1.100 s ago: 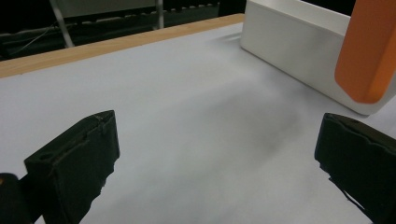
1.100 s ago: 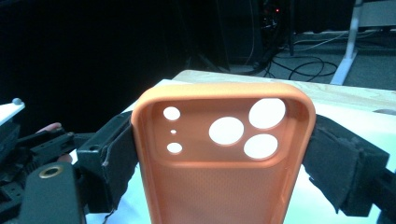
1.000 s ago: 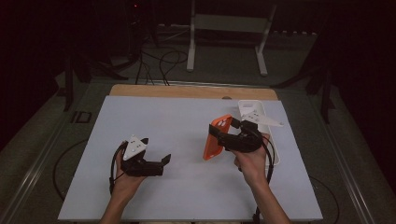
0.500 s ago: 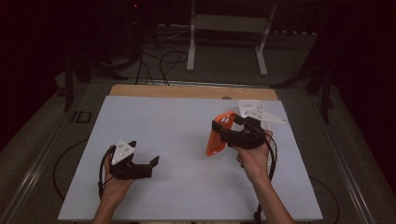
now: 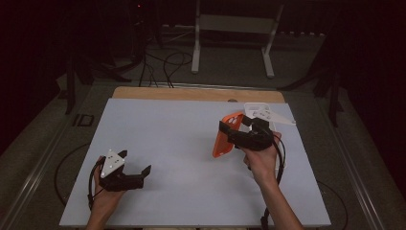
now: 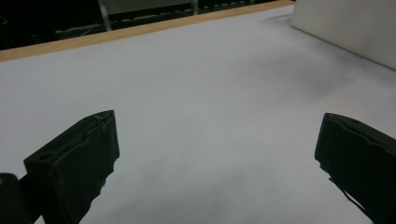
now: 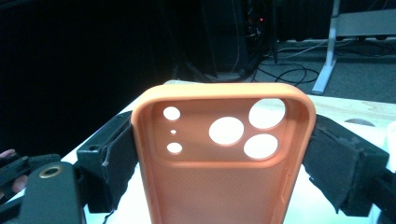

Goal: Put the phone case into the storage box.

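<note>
Left to right across the bench (image 5: 158,129), as seen from the person's side. At the near left, the left tool (image 5: 136,173) is held low over the white surface, its jaws spread wide with nothing between them; in the left gripper view the two black jaws stand far apart over bare bench top. The middle of the bench carries nothing. At the right, the right tool (image 5: 229,132) is raised above the surface and grips an orange phone case (image 5: 225,140); in the right gripper view the jaws press on the two long side edges of the phone case (image 7: 224,163), whose inner face is turned to the camera with the camera cut-outs uppermost. The case's long axis therefore stands roughly upright, crosswise to the line of the jaws. The case lies to the right of the left tool and well apart from it, across the open middle; the right hand is plainly the nearer. Any handover, by this reading, would call for the left tool to travel rightward toward the case's free edges.
</note>
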`<state>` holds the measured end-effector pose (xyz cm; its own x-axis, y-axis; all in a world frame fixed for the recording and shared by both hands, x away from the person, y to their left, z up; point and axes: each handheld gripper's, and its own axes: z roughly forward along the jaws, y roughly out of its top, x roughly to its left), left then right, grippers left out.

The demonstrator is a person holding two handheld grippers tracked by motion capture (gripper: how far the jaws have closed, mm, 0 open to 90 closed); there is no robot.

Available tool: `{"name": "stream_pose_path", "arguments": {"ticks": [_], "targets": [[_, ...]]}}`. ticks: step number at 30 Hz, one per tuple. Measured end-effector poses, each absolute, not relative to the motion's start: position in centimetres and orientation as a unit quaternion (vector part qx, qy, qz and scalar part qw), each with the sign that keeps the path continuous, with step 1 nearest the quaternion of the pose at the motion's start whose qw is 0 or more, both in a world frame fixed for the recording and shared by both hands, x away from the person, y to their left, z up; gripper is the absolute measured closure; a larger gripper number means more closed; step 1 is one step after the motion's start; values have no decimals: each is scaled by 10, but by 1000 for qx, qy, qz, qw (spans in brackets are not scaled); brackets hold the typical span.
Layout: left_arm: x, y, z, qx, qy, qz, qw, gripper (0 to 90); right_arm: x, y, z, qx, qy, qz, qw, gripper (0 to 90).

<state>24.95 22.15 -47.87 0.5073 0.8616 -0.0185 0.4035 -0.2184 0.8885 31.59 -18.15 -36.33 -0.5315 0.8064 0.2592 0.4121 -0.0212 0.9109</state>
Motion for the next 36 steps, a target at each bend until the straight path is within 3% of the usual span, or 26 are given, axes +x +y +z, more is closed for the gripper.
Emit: {"name": "stream_pose_path", "arguments": {"ticks": [36], "targets": [[237,240,-491,727,446,268,448,5,341,-197,-348,476,655,544,221,162]]}}
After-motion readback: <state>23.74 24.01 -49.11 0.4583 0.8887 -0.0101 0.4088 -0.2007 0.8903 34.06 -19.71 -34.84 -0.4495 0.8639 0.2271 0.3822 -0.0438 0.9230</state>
